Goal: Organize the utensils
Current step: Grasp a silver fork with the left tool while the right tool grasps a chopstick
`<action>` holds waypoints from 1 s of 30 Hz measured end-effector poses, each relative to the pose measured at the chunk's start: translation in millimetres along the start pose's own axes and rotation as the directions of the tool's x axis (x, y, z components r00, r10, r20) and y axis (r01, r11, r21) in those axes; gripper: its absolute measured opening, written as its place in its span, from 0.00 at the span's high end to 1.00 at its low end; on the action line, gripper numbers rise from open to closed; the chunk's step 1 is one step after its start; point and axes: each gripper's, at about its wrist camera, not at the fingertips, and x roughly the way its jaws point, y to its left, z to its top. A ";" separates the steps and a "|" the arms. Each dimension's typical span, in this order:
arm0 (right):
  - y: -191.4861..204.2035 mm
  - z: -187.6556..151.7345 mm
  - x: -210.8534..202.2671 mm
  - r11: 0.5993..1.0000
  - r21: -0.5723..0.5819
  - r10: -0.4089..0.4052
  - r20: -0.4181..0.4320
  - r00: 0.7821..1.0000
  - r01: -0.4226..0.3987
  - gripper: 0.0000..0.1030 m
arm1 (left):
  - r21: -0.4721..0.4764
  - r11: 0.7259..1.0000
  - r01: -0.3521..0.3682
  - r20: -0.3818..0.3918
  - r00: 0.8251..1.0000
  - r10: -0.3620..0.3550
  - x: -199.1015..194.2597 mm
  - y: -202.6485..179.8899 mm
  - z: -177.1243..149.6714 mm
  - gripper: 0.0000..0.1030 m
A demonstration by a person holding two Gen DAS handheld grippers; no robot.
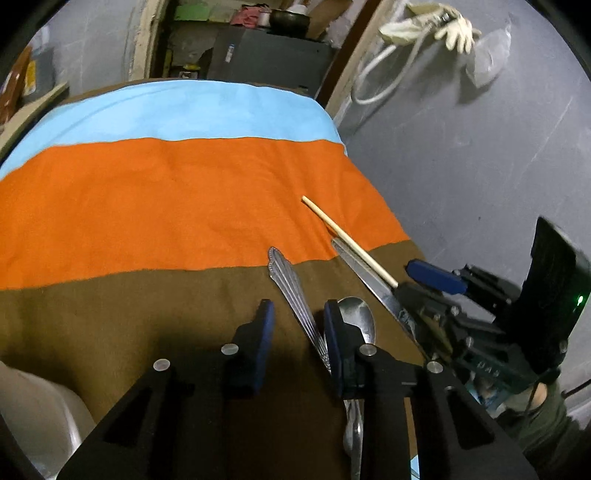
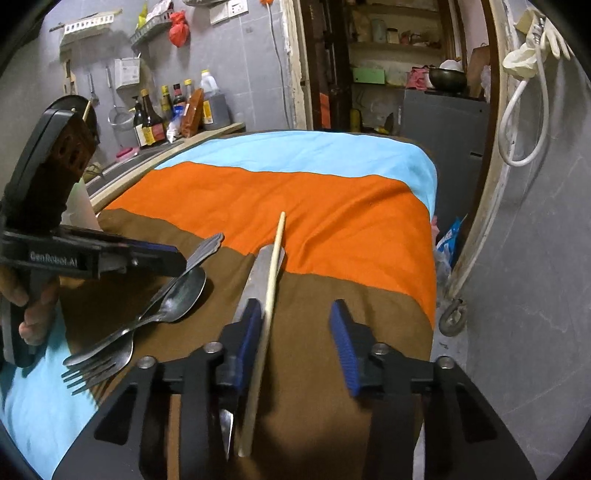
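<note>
On the brown stripe of the tablecloth (image 1: 147,302) lie a fork (image 1: 291,291), a spoon (image 1: 356,317), a knife (image 1: 364,275) and a wooden chopstick (image 1: 347,240). My left gripper (image 1: 299,332) is open low over the cloth. The fork's handle runs between its fingers, close to the right pad, and the spoon's bowl lies just outside it. My right gripper (image 2: 295,339) is open too. The chopstick (image 2: 273,280) lies just inside its left finger and the knife (image 2: 258,273) passes under that finger. Fork (image 2: 96,369) and spoon (image 2: 184,291) cross beside the left gripper (image 2: 173,258).
The table's right edge (image 2: 430,295) drops off close to the knife. A grey wall with a hose and gloves (image 1: 436,22) stands to the right. Bottles (image 2: 151,122) line a counter at the far left. A white container (image 1: 37,406) sits at the near left.
</note>
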 end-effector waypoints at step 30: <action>-5.0 3.0 0.2 0.998 0.040 -0.052 -0.055 0.997 0.055 0.95 | 0.054 0.998 -0.034 -0.018 0.999 0.035 5.6 -7.0 -3.7 0.91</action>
